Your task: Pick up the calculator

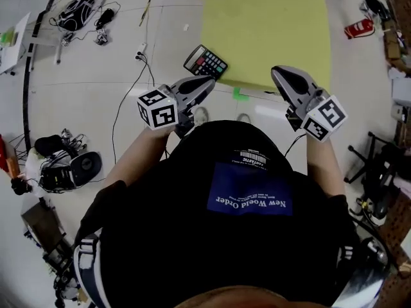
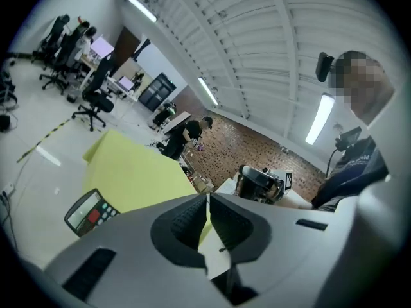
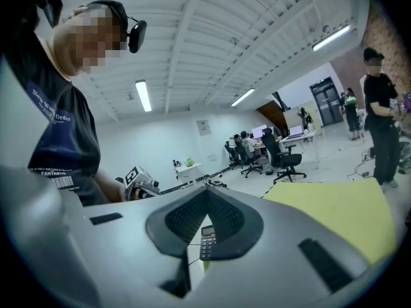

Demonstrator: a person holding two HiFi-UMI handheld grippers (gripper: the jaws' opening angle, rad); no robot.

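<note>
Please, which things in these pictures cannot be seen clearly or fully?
1. Calculator: the key labels and display are too small to read in the head view.
2. Calculator in the right gripper view: only a narrow strip shows. The rest is hidden behind the shut jaws of the right hand-held gripper.
3. Yellow mat: its far corner is cut off by the top edge of the head view.

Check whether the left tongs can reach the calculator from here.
Probably yes: the left tongs hang just short of the calculator, which lies uncovered at the edge of the yellow mat, nothing between. They are shut, so they must open first.
</note>
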